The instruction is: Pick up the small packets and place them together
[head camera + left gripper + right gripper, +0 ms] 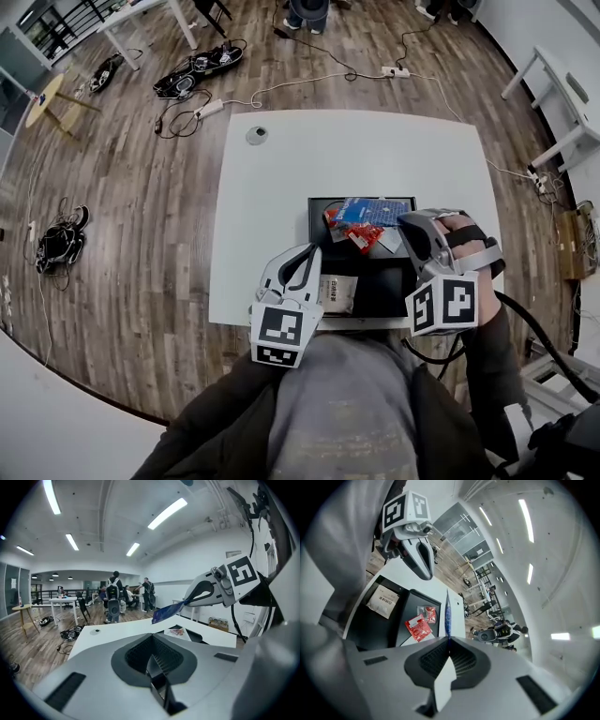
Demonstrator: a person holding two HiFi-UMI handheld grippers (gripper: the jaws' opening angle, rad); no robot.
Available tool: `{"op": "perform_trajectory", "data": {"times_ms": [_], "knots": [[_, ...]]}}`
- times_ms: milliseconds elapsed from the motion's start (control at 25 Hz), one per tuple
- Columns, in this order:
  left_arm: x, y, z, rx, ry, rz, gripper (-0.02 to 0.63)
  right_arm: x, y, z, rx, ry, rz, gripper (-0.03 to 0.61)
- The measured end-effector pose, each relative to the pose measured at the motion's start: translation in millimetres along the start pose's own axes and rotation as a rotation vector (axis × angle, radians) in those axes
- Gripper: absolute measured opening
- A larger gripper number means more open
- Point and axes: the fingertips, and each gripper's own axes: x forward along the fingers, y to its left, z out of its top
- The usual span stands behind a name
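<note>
A black tray [375,281] sits on the white table [281,187] near its front edge. My right gripper [405,220] is shut on a blue packet [370,210] and holds it above the tray's far end. The right gripper view shows that packet edge-on [447,611] between the closed jaws [449,641]; the left gripper view shows it hanging [166,612] from the right gripper's tip. Red packets [364,236] [418,627] lie in the tray beneath it. A pale packet [337,292] [382,601] lies at the tray's near left, beside my left gripper [312,251] [152,656], which is shut and holds nothing.
A small round grey cap [256,135] sits at the table's far left. Cables and gear [197,70] lie on the wooden floor beyond the table. Other tables [63,603] and people [114,599] are far off in the room.
</note>
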Motion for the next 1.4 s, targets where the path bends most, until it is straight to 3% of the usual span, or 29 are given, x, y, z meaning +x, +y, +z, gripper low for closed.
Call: {"op": "perform_trajectory", "data": {"times_ms": [280, 920, 1400], "knots": [[1.8, 9.0, -3.4, -0.025, 0.025, 0.049, 0.003, 21.5, 2.4, -8.5, -0.011, -0.006, 0.035, 0.005], [8.1, 6.0, -28.8, -0.058, 0.109, 0.064, 0.003, 50.6, 38.6, -24.2, 0.053, 0.005, 0.086, 0.029], [1.4, 9.0, -35.6, -0.052, 0.126, 0.059, 0.003, 54.3, 70.4, -18.7, 0.135, 0.014, 0.152, 0.123]]}}
